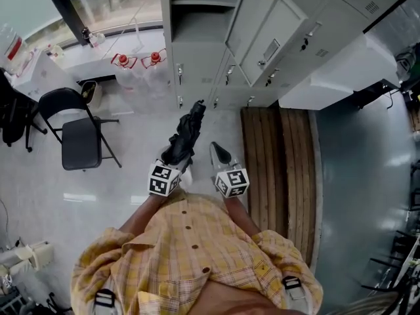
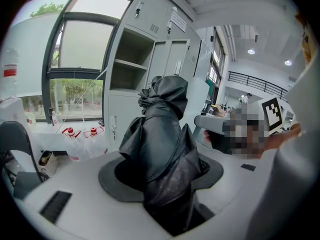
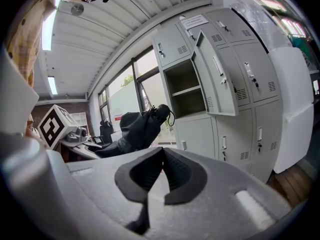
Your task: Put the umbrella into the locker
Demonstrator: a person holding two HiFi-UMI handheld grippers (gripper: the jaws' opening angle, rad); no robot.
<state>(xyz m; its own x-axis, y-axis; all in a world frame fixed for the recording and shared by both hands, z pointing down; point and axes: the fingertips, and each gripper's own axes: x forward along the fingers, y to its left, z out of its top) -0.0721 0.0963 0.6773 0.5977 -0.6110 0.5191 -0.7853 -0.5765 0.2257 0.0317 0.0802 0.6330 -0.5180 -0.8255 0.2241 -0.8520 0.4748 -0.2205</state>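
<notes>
Left gripper (image 1: 177, 163): clamped low on the black folded fabric umbrella (image 2: 162, 144), so its far end points ahead at the lockers.
Right gripper (image 3: 161, 154): jaws pressed together on nothing, just beside the left, probably kept free for the door.
Umbrella's place: carried in the air before the person, well apart from the locker.
Grey metal locker (image 3: 186, 91): one compartment open, its door (image 3: 216, 76) swung wide, a shelf inside.
Step in hand: likely the carry toward that opening.
</notes>
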